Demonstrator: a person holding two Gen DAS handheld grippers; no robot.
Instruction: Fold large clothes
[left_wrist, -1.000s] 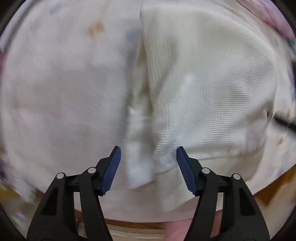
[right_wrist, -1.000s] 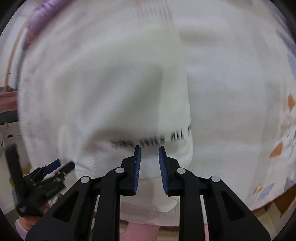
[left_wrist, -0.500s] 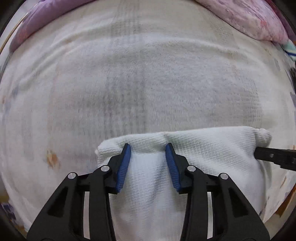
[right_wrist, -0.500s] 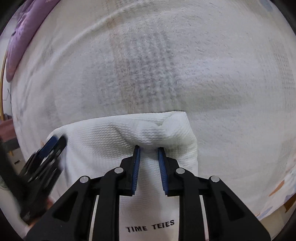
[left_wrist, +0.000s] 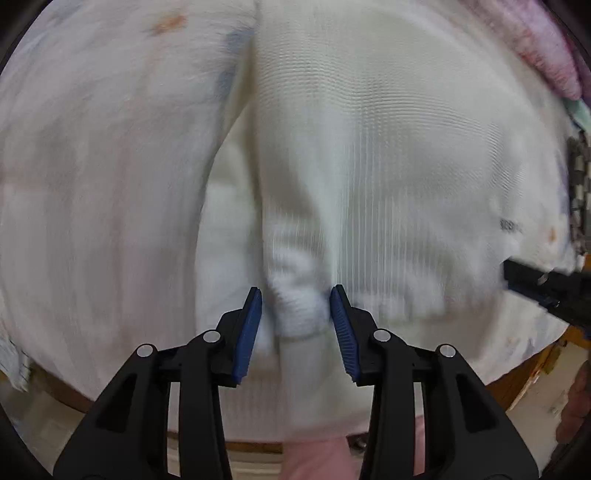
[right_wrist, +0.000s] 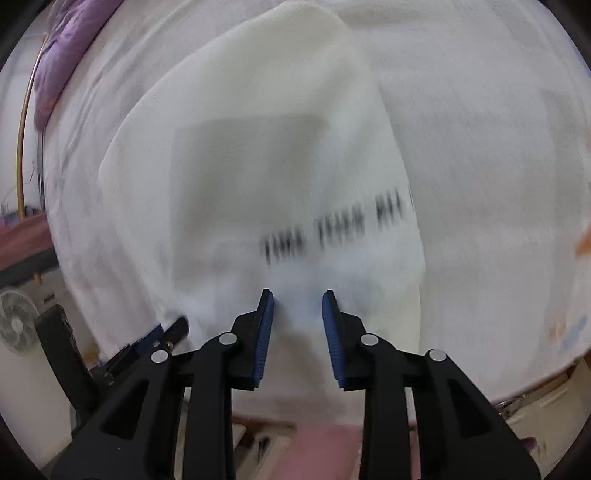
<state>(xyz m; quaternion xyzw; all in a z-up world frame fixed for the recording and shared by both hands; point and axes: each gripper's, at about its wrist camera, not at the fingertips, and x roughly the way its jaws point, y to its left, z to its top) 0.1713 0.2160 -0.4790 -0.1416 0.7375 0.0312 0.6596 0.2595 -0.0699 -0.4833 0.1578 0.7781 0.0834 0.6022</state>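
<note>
Half a second back my tongs pinched the white garment (left_wrist: 388, 177) at its fold; now left tongs (left_wrist: 295, 325) and right tongs (right_wrist: 297, 332) gape, garment lying loose on the bed (left_wrist: 92, 166); views blurred.

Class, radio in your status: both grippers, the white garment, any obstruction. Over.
Left gripper open around a bunched fold. Right gripper open. White waffle-knit garment lying on the white bedsheet. Picture blurred; nothing seen in the way.
</note>
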